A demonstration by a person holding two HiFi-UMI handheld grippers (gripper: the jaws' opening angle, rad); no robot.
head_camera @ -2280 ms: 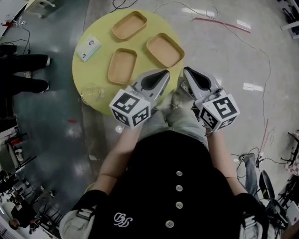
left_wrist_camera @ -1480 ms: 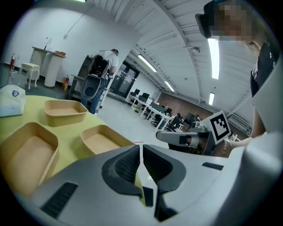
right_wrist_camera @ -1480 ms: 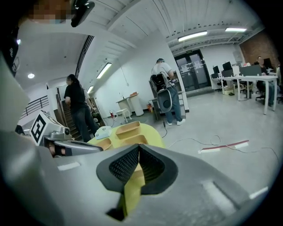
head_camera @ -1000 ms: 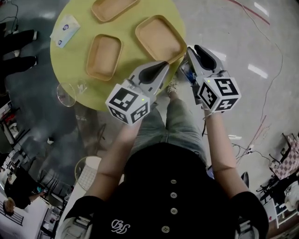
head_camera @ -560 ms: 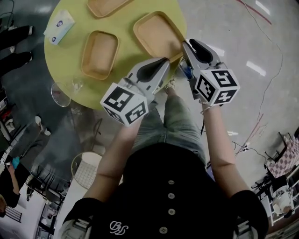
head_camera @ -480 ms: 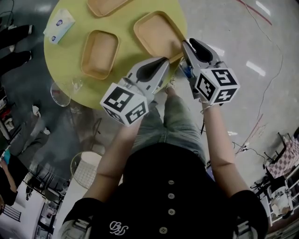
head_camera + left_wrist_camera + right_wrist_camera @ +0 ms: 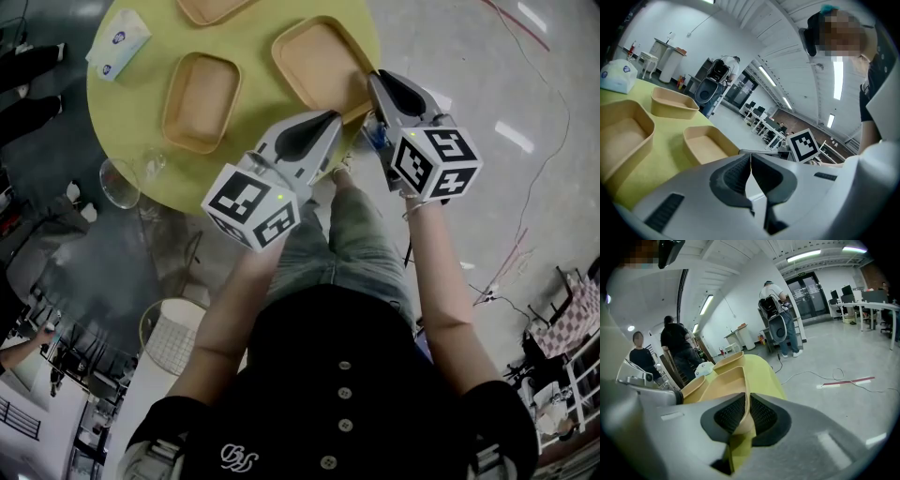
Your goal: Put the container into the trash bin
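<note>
At the round yellow table's [image 7: 141, 141] 3 o'clock edge, the container [image 7: 317, 62] lies flat. A corner of its near rim sits between the closing jaws of the right gripper [image 7: 377, 82], whose pads pinch it. The left gripper [image 7: 330, 120], near the container's 6 o'clock, has its jaws pressed together on nothing. A white trash bin [image 7: 172, 335] stands on the floor at the table's 6 o'clock.

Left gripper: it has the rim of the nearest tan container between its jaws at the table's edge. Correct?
No, the right gripper does: the right gripper view shows its closing jaws on the container rim. The left gripper is shut, empty.
</note>
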